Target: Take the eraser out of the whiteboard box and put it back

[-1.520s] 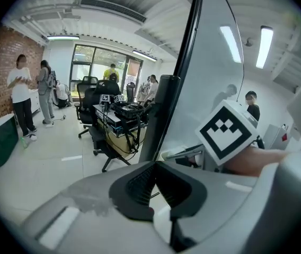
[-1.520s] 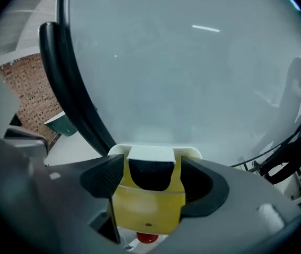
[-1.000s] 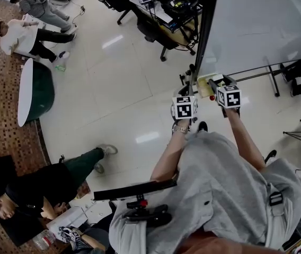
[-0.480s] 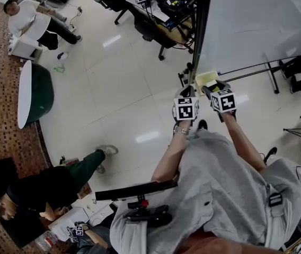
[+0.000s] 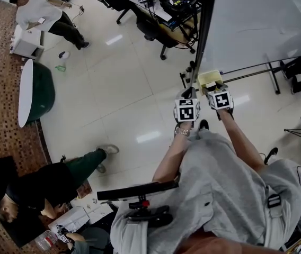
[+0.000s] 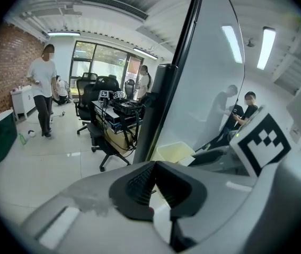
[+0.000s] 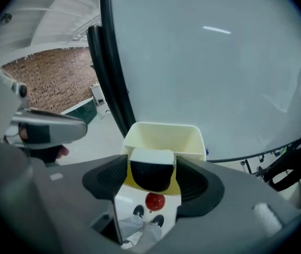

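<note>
The eraser (image 7: 151, 171), white-backed with a black body, sits between the pads of the right gripper (image 7: 151, 180), at the open mouth of the pale yellow whiteboard box (image 7: 164, 136) and hiding part of its front wall. That arm reaches out from the grey shirt with the gripper tipped downward at the box. Its jaws stand wide and are opening, yet both pads look to be touching the eraser's sides. The left gripper (image 5: 187, 94) hangs just beside it on the person's left, angled less steeply, pads pinched together with nothing between them. The box hangs on the whiteboard (image 7: 209, 62), next to its dark frame. Below lies a glossy pale floor (image 5: 113, 78), with a cluttered desk (image 5: 174, 4), office chairs and a standing person (image 5: 42, 9) further off.
</note>
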The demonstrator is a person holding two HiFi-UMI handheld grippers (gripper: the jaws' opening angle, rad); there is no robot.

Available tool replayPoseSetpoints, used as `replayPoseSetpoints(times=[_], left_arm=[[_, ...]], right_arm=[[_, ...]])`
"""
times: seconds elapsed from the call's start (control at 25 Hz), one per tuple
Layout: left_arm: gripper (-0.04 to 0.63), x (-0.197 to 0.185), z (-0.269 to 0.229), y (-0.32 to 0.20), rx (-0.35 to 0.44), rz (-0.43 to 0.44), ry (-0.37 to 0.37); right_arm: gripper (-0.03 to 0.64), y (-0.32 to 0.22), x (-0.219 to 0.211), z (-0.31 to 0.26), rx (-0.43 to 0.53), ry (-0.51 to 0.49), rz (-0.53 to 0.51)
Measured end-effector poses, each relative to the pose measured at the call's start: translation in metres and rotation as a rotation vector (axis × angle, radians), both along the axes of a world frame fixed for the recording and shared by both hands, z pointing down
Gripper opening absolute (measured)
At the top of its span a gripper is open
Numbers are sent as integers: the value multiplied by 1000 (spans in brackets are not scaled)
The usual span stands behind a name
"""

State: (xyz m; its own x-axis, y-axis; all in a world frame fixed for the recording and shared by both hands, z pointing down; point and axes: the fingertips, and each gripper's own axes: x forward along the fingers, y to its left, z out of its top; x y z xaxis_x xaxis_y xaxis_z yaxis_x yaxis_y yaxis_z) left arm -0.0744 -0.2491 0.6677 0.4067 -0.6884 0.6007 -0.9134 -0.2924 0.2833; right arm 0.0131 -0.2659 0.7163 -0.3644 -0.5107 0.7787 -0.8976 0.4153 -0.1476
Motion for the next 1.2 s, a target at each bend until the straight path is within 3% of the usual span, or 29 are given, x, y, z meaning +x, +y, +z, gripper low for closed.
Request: replayPoseSetpoints(times=[0.16,0.24,0.28,0.32,0.36,0.52,0.84,1.04,1.2], left_arm=[[5,2,-2,10,11,-2,42],[5,6,1,14,3,0,57],[5,10,3,16,-5,5,59],[5,14,5,19,-9,10,60],[5,18,5,22,-6,15,62],[5,36,-6,39,38,10,57],[5,58,-12,90,35,-139,65],[5,101,7,143,-21,-124,13],[5,112,4,162,-26,-112,3]], right_arm=[[296,-2,13,-53,158,20,84],[268,2,14,-70,214,4,117],[200,4,14,-74,232,-6,126],[79,8,14,-75,241,-17,129],[3,12,13,-73,241,-29,127],[3,38,14,-57,200,-69,68],[3,101,19,-54,142,-187,-65],[3,149,45,-35,77,-205,-118],[3,170,49,-41,62,-239,-128]])
